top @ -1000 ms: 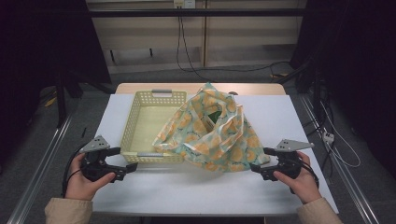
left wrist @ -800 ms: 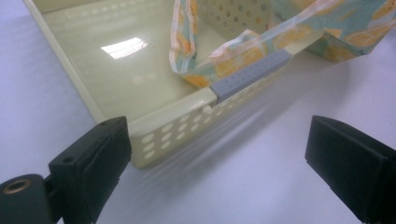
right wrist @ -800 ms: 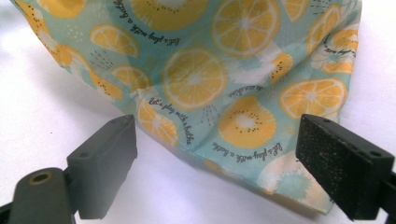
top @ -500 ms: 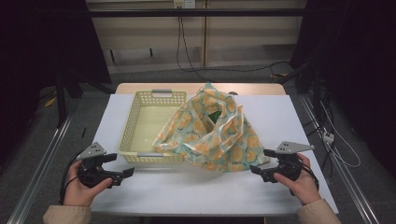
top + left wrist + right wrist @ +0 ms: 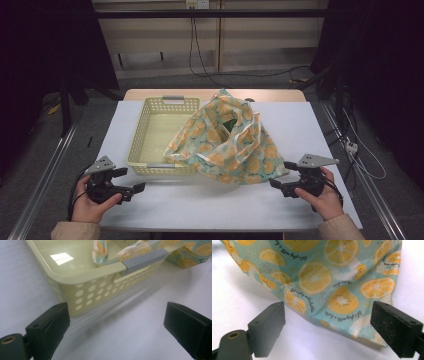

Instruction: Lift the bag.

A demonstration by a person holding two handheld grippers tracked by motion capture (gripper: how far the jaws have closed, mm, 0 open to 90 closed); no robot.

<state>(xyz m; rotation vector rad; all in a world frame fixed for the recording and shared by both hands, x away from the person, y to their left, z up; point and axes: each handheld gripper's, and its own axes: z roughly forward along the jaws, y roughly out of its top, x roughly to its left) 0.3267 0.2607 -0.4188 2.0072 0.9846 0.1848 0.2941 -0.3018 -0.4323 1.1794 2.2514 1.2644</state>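
Note:
A teal bag printed with orange slices (image 5: 230, 145) stands on the white table (image 5: 200, 205), leaning over the right rim of a pale yellow perforated basket (image 5: 150, 135). My left gripper (image 5: 131, 180) is open near the table's front left corner, just short of the basket's near corner (image 5: 82, 297), with nothing between its jaws. My right gripper (image 5: 281, 176) is open at the front right, its jaws wide just in front of the bag's lower corner (image 5: 332, 297), not touching it.
The basket has grey handles (image 5: 145, 258) at its near and far ends. One of the bag's straps (image 5: 105, 252) hangs into the basket. Bare white table lies in front of the basket and to the right of the bag. Cables run across the floor behind.
My left gripper has drawn back toward the table's front left edge, away from the basket. The right gripper has barely moved. The bag and basket are unchanged.

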